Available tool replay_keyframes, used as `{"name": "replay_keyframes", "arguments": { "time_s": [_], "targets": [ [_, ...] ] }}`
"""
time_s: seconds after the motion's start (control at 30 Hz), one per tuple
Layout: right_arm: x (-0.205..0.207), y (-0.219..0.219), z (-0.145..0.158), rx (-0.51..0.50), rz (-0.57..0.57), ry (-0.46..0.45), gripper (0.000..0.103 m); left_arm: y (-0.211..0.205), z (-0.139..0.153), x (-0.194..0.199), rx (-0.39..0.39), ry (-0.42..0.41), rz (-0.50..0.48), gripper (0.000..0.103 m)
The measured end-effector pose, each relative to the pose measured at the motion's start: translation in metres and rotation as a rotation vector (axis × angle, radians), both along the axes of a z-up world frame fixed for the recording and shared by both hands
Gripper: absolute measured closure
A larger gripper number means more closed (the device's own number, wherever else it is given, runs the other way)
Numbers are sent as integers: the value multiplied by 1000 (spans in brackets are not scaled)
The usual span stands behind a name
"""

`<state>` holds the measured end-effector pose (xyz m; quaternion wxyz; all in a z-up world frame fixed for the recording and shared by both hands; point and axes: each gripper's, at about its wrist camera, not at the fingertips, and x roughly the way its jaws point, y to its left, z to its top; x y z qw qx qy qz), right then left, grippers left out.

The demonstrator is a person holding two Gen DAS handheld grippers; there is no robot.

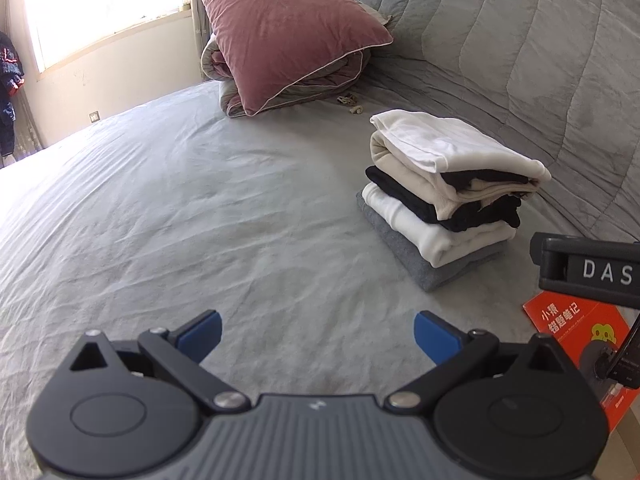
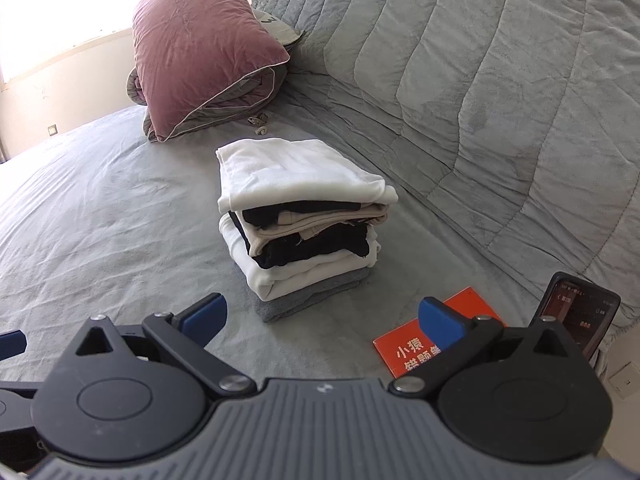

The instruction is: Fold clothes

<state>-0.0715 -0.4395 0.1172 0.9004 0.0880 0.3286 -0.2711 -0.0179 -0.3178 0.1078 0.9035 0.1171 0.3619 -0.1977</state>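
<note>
Both the left gripper (image 1: 318,330) and right gripper (image 2: 322,314) hover spread wide and empty above the grey bed (image 1: 160,208), where a stack of folded clothes (image 2: 300,224) sits beside an orange booklet (image 2: 404,350).

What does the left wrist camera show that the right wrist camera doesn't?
Only the left wrist view shows dark clothing hanging by the window at far left and the right gripper's body marked DAS. Only the right wrist view shows the phone's lit screen and a wall switch. Both show the stack of folded clothes, the pink pillow, the orange booklet and an open, empty gripper: left gripper, right gripper.
</note>
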Motion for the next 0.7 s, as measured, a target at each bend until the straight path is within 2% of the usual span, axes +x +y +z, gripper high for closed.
{"name": "replay_keyframes", "arguments": {
  "time_s": [0.7],
  "targets": [
    [-7,-6,1,5,-4,-8,0,-4,6,-6,24,-27,-7,1]
  ]
}}
